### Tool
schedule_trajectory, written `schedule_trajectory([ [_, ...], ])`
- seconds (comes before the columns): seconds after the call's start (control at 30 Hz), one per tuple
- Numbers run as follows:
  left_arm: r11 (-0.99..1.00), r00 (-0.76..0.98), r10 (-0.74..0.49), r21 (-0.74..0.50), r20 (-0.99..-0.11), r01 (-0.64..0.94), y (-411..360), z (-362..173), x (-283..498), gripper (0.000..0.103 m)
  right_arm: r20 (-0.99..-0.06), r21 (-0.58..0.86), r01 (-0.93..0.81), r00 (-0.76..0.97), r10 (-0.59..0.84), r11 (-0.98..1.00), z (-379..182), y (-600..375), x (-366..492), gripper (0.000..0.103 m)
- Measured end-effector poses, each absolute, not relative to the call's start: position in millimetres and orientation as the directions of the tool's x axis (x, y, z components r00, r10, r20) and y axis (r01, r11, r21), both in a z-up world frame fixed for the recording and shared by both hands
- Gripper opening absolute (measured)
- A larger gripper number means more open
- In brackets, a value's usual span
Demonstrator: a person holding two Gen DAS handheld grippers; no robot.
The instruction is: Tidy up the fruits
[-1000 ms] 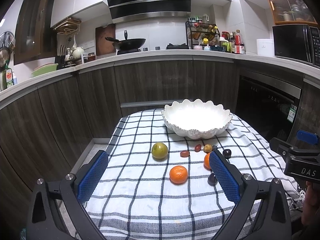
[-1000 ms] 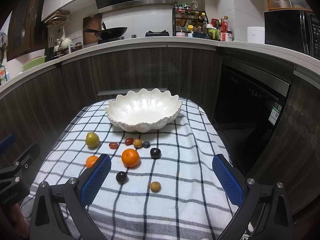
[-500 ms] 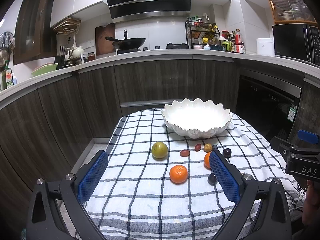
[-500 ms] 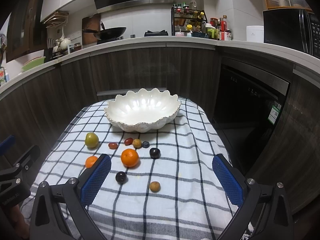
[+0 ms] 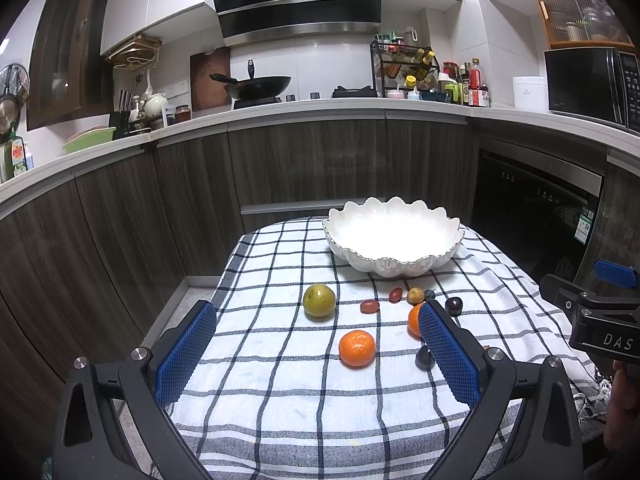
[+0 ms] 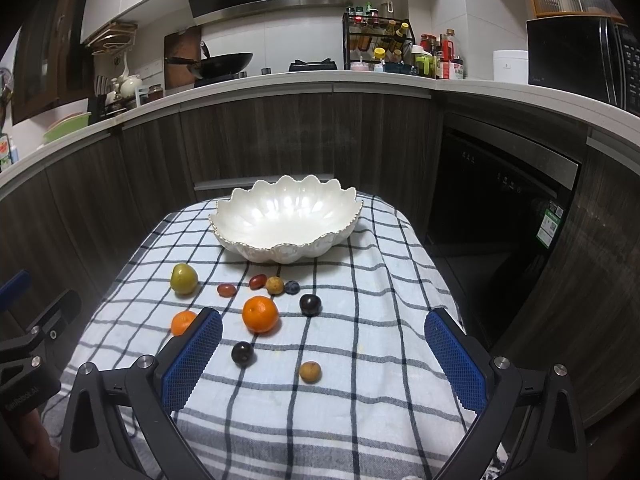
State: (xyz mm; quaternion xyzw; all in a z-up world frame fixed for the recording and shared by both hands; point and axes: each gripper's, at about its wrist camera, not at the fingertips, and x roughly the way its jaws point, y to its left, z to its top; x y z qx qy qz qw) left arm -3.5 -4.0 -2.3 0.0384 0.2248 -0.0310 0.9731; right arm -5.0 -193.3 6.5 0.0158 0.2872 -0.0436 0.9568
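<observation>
1. Writing: "DAS" in pale letters on the black body of the right gripper (image 5: 600, 300), seen at the right edge of the left view. Faint lettering on the left gripper (image 6: 24, 356) body in the right view, too blurred to read. Green sticker (image 6: 550, 222) on the dark appliance to the right; text illegible.
2. Left gripper (image 5: 316, 354): black frame, blue cross-hatched pads, spread wide, nothing between them. Held level above the near end of the checked cloth (image 5: 280, 400).
3. Right gripper (image 6: 324, 360): same build, spread wide, empty, level.
4. Bowl (image 5: 394, 254): white, glossy, scalloped rim with thin gilt edge; empty; far end of the cloth, ahead of both grippers.
5. Fruit lies loose on the cloth between grippers and bowl. Ahead of the left gripper: green round fruit (image 5: 319, 300), dimpled orange (image 5: 357, 348).
6. Second orange (image 5: 414, 320) partly behind the left gripper's right pad; a dark plum (image 5: 424, 358) just beside that pad.
7. Ahead of the right gripper: tan small fruit (image 6: 310, 371), another dark plum (image 6: 310, 305).
8. A hand (image 5: 620, 408) shows partly below the right gripper.
</observation>
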Motion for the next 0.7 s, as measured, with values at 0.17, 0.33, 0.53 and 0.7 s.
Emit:
schedule_trajectory([
  [0.17, 0.995, 0.896, -0.042, 0.062, -0.441, 0.078, -4.5, -3.0, -2.9, 0.103, -0.551, 0.007, 0.091, 0.831, -0.072, 0.996, 5.6, -192.7, -4.9, 0.103],
  [0.33, 0.995, 0.896, -0.040, 0.067, -0.442, 0.078, -6.0, -3.0, -0.3, 0.103, -0.550, 0.005, 0.088, 0.832, -0.071, 0.996, 4.0, -191.5, -2.8, 0.103],
  [0.53, 0.993, 0.901, -0.055, 0.068, -0.430, 0.093, -7.4, -1.0, 5.6, 0.103, -0.539, 0.013, 0.089, 0.840, -0.068, 0.996, 5.3, -192.8, 0.8, 0.103],
  [0.7, 0.992, 0.895, -0.062, 0.068, -0.442, 0.102, -9.2, -3.7, 13.2, 0.103, -0.536, 0.012, 0.090, 0.841, -0.069, 0.996, 4.2, -193.9, 5.2, 0.103],
])
